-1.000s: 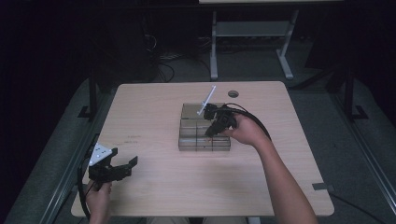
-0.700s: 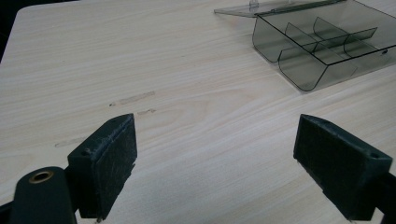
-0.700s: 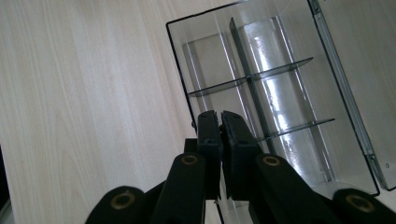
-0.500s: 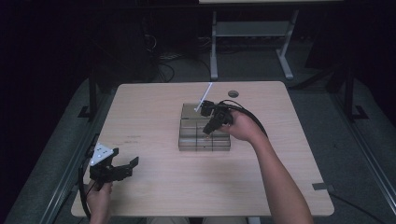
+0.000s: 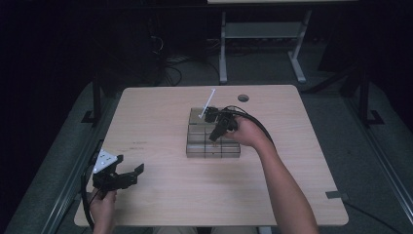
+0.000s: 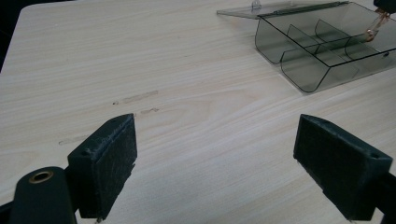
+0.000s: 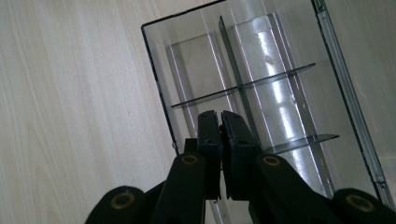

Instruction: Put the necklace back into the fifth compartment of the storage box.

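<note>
A clear smoky plastic box (image 5: 213, 148) with several divided compartments lies mid-table, its lid (image 6: 243, 11) swung open on the far side. My right gripper (image 5: 213, 137) hovers over the box with its jaws pressed together and nothing visible between them. In the right gripper view, the right gripper (image 7: 220, 116) has its tips above an empty compartment near a divider (image 7: 243, 86). A thin white streak (image 5: 208, 102) slants up from the box's far corner; I cannot tell what it is. My left gripper (image 5: 129, 168) rests wide open near the table's front left, and the left gripper (image 6: 215, 154) holds nothing.
A dark round grommet (image 5: 243, 98) sits in the table's far edge zone. Faint scuff marks (image 6: 135, 97) show on the wood between my left gripper and the box. A metal stand (image 5: 258, 34) is on the floor beyond the table.
The right gripper has drifted slightly left and toward the near side over the box, and the white streak has shifted left with it. The left gripper has barely moved.
</note>
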The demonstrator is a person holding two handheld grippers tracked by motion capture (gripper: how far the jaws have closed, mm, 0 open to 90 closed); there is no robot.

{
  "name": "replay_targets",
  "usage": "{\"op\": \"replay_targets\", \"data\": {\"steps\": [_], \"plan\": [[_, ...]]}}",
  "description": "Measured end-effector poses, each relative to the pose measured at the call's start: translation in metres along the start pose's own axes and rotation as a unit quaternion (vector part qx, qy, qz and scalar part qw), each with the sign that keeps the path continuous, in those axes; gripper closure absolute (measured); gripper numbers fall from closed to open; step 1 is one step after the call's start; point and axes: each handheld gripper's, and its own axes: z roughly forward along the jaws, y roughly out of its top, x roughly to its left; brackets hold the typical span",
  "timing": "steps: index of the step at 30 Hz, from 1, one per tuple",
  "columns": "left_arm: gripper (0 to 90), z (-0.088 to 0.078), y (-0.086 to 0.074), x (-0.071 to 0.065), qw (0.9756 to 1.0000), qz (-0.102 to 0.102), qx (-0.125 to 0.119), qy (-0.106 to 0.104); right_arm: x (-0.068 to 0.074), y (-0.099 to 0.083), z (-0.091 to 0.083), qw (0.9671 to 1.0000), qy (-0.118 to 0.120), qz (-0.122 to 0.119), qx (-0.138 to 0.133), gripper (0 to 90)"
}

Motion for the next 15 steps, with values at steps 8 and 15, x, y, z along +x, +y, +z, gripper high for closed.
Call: {"op": "replay_targets", "data": {"steps": [8,15], "plan": [[13.0,-0.001,0.0,0.001,1.0,0.004,0.002,0.001,-0.002,0.002,0.009,1.0,0.0,0.0,0.006,86.1],[13.0,-0.001,0.0,0.002,1.0,0.003,0.001,0.002,-0.006,-0.002,0.018,0.9999,0.007,0.011,0.002,86.1]]}}
